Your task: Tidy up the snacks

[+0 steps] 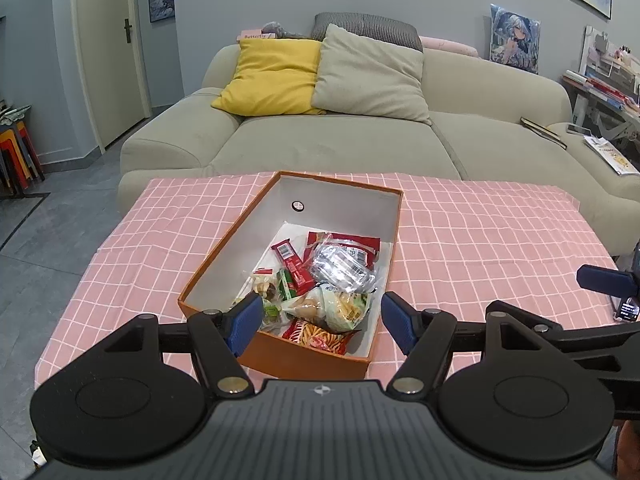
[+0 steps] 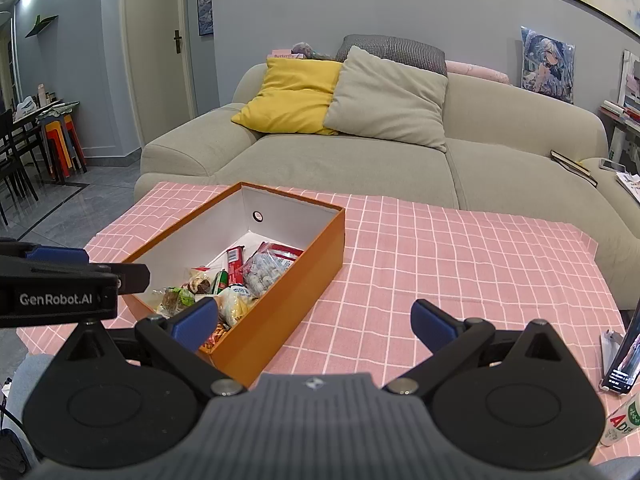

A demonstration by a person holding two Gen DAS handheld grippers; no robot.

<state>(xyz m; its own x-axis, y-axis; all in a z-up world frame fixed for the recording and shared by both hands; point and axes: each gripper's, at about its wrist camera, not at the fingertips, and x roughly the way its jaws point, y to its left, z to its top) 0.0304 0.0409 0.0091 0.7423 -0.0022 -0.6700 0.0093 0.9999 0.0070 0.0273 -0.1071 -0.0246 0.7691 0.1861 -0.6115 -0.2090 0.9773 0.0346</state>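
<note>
Both grippers' fingers spread, empty; left gripper point(image 2: 60, 276) reads "GenRobot.AI" beside box point(image 2: 280, 280).

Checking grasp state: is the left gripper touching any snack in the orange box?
Cannot tell. In the left wrist view the left gripper is open over the snacks in the orange box, but height is unclear.

A beige sofa point(image 1: 340, 136) with yellow cushion point(image 1: 272, 76) and grey cushion point(image 1: 368, 76) stood against the blue-grey wall point(image 2: 400, 8); grey floor tiles point(image 1: 48, 240) lay left.
</note>
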